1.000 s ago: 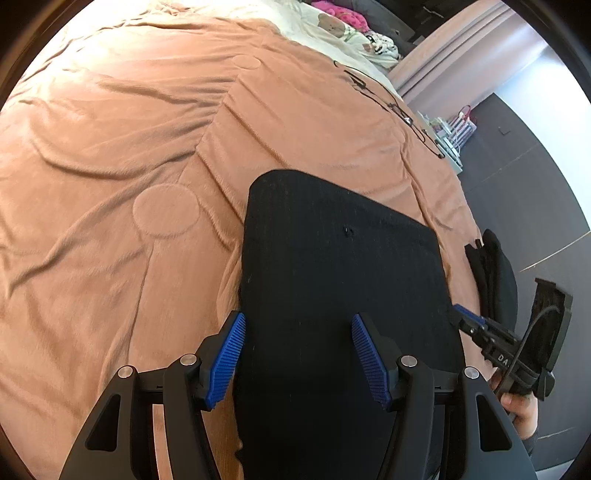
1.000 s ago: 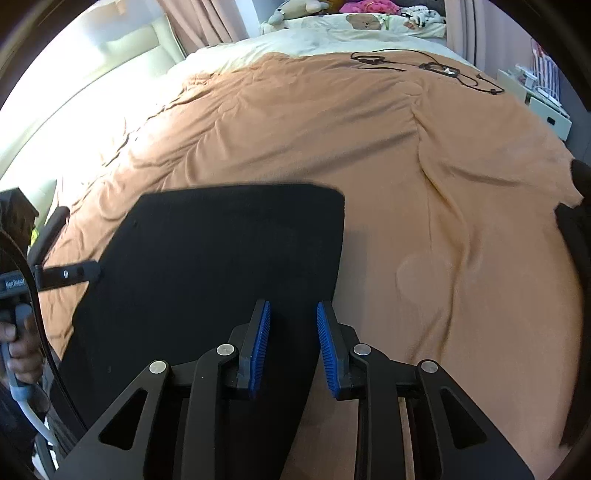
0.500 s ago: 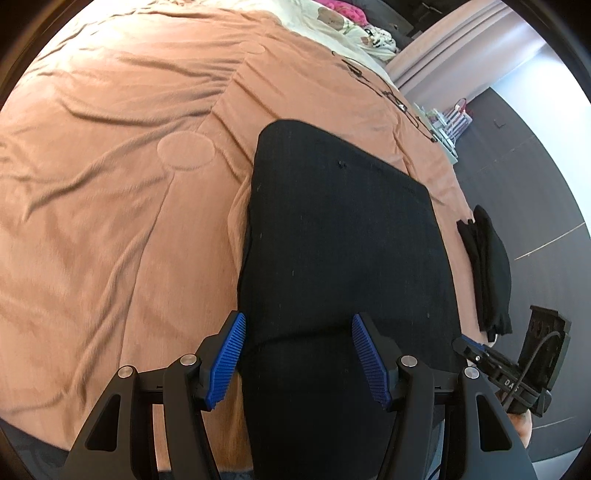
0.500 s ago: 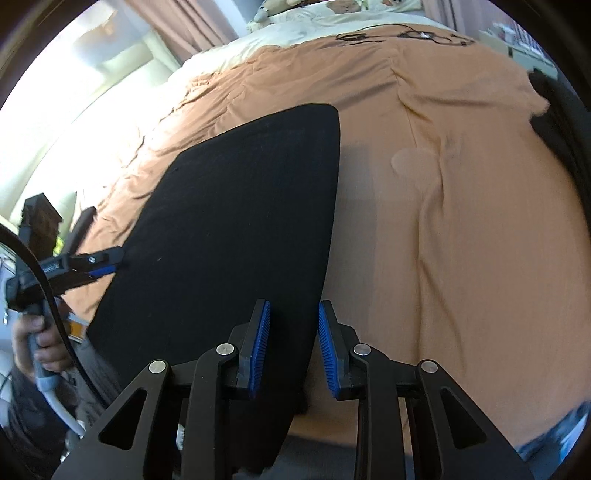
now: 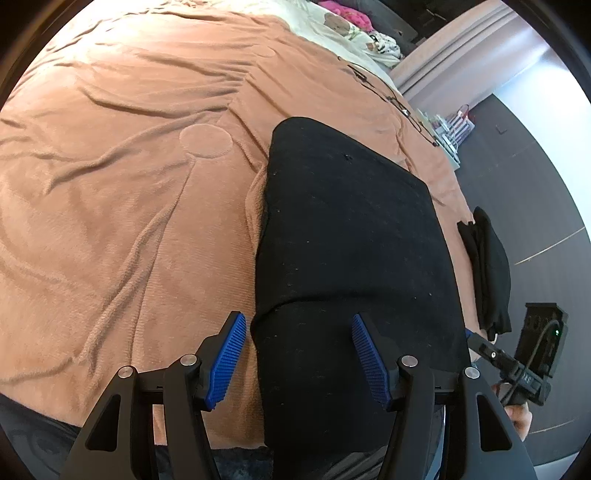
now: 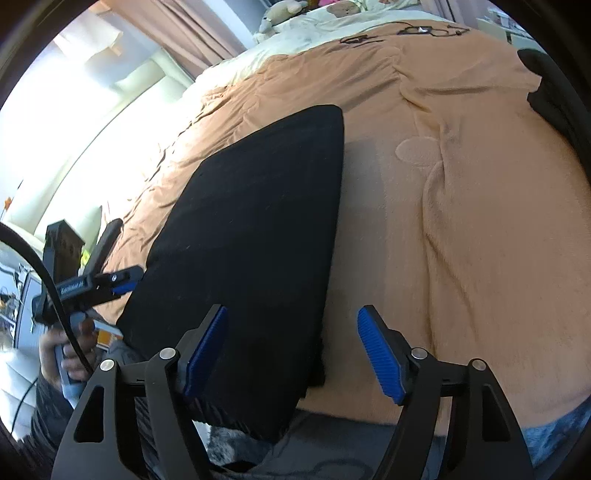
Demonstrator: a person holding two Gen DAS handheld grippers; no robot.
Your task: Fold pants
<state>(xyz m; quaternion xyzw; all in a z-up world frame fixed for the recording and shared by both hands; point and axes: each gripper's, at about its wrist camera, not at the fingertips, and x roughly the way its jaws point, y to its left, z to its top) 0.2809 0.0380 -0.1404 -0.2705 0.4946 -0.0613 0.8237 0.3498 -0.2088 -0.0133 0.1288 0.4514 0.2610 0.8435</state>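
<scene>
Black pants [image 5: 351, 240] lie folded flat on an orange-brown blanket [image 5: 122, 192], their near end hanging over the bed's front edge. They also show in the right wrist view [image 6: 251, 236]. My left gripper [image 5: 297, 358] is open and empty above the pants' near left edge. My right gripper [image 6: 291, 350] is open and empty above the pants' near right edge. Each gripper shows in the other's view: the right one [image 5: 517, 369] and the left one [image 6: 92, 284].
A second dark garment [image 5: 487, 269] lies folded at the bed's right edge. Black cables [image 6: 406, 31] lie on the far blanket. Pillows and soft toys [image 5: 354, 26] sit at the head of the bed. Dark floor [image 5: 535, 184] lies to the right.
My right gripper has opened; it was nearly shut at the pants' edge before. Both grippers have drawn back toward the bed's front edge. The pants' near end now hangs over that edge.
</scene>
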